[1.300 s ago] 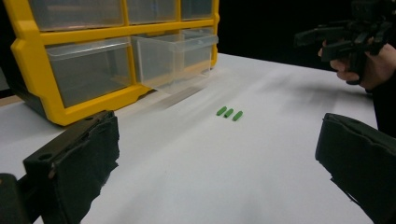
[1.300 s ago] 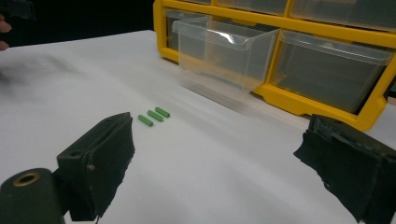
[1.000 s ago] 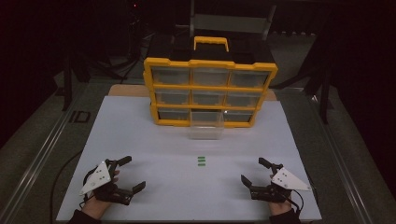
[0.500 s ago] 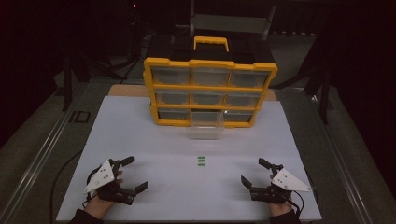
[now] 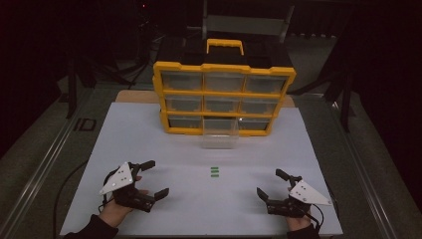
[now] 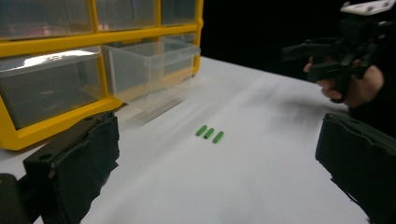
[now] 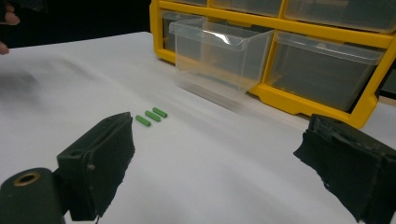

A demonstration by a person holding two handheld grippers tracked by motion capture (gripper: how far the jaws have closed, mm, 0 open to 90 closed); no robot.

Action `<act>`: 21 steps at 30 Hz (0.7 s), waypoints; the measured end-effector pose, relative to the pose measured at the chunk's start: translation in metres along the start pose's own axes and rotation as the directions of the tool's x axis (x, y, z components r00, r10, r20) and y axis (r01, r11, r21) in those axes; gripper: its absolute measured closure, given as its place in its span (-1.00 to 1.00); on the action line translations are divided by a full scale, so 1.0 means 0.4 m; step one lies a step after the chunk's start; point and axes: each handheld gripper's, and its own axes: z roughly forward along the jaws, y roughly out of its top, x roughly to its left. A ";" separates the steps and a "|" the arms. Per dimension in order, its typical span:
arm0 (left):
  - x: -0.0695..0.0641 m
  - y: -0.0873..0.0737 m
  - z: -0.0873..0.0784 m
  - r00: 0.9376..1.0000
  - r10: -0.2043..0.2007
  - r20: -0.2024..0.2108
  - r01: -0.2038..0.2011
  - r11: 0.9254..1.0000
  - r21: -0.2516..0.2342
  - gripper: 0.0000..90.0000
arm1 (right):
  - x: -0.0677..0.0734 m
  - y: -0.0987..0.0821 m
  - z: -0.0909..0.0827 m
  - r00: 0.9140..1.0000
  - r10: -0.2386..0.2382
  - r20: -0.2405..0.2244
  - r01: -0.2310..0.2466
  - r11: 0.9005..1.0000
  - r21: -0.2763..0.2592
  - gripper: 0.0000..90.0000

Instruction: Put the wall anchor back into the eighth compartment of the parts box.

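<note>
High view: both tongs (image 5: 152, 178) (image 5: 271, 184) gaping, low over table (image 5: 149, 134).

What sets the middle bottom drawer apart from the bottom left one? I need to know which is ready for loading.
The middle bottom drawer is pulled out over the white table; the bottom left drawer sits flush inside the yellow organizer. The middle one's open top is reachable; the left one's is covered. Both are clear plastic.

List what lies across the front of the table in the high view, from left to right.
left gripper → three green pieces → right gripper
</note>
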 end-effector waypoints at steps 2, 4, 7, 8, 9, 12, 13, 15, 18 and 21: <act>0.003 0.007 0.012 1.000 -0.007 0.009 0.007 1.000 -0.002 -1.00 | 0.001 0.001 -0.001 1.000 -0.002 0.002 0.002 1.000 -0.001 -0.81; 0.005 0.017 0.022 1.000 -0.012 0.021 0.012 1.000 0.009 -1.00 | 0.000 0.001 -0.002 1.000 -0.005 0.002 0.005 1.000 -0.006 -0.81; 0.006 0.036 0.035 0.999 -0.011 0.046 0.010 1.000 0.020 -1.00 | 0.000 0.001 -0.001 1.000 -0.004 0.002 0.004 1.000 -0.007 -0.81; 0.006 0.036 0.035 0.999 -0.011 0.046 0.010 1.000 0.020 -1.00 | 0.000 0.000 -0.001 1.000 -0.002 0.002 0.002 1.000 -0.007 -0.81; 0.007 0.050 0.042 0.998 -0.016 0.065 0.014 1.000 0.026 -1.00 | 0.000 0.000 -0.001 1.000 -0.002 0.002 0.002 1.000 -0.007 -0.81; 0.010 0.072 0.055 0.996 -0.004 0.090 0.001 1.000 0.030 -1.00 | 0.001 0.000 0.000 1.000 0.001 -0.002 -0.001 1.000 -0.004 -0.81; 0.010 0.078 0.060 0.995 0.000 0.095 -0.003 1.000 0.028 -1.00 | 0.001 0.000 0.000 1.000 -0.002 -0.001 0.002 1.000 -0.004 -0.81; 0.013 0.098 0.075 0.993 0.004 0.117 -0.007 1.000 0.024 -1.00 | 0.002 0.001 0.000 1.000 -0.003 -0.003 0.003 1.000 -0.004 -0.80; 0.016 0.110 0.088 0.991 0.007 0.134 -0.010 1.000 0.025 -1.00 | 0.002 0.001 0.000 1.000 -0.003 -0.005 0.003 1.000 -0.002 -0.80; 0.016 0.132 0.118 0.987 0.001 0.160 -0.011 0.998 0.065 -1.00 | 0.003 0.000 0.001 1.000 0.001 -0.009 -0.001 1.000 -0.002 -0.80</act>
